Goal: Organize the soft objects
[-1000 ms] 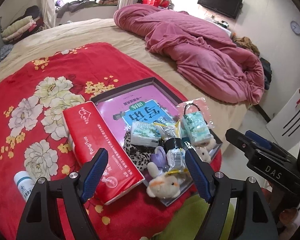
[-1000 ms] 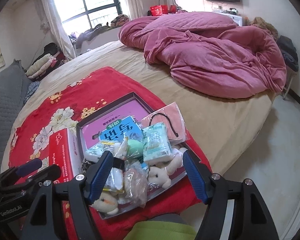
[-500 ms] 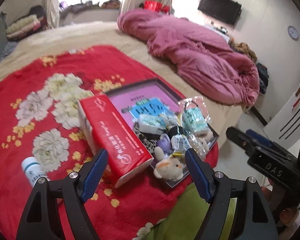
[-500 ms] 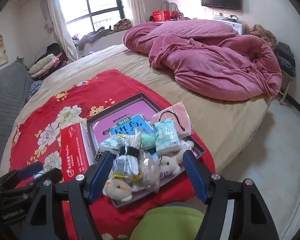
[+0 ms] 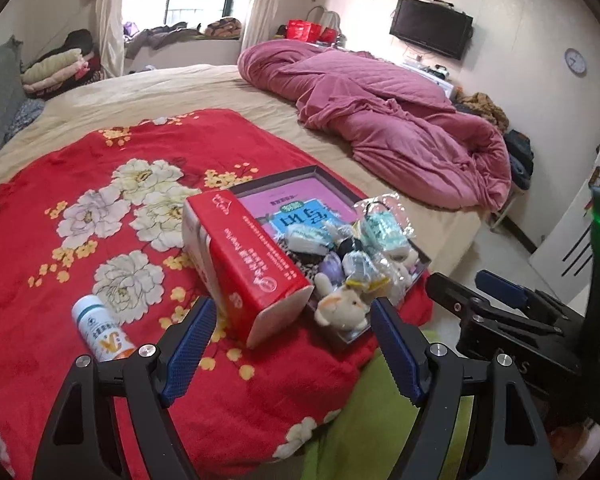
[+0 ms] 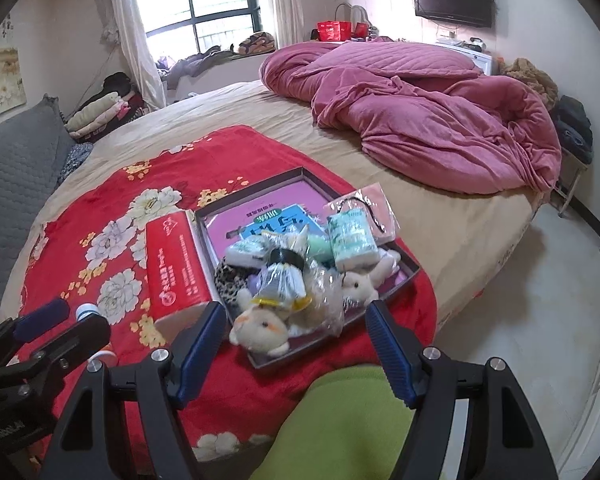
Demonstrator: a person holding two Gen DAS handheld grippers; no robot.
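Both grippers, left (image 5: 292, 326) and right (image 6: 296, 330), hang spread and empty before your tray (image 6: 408, 270), where soft toys (image 6: 260, 328) and packets sit piled, while the red tissue pack (image 5: 252, 264) beside it awaits placing.

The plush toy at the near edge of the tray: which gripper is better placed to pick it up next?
Probably the right. In its own view the plush toy lies just ahead of the open right gripper, nearly between the fingers. The left gripper, also open, faces the red tissue pack, with the toy off to its right.
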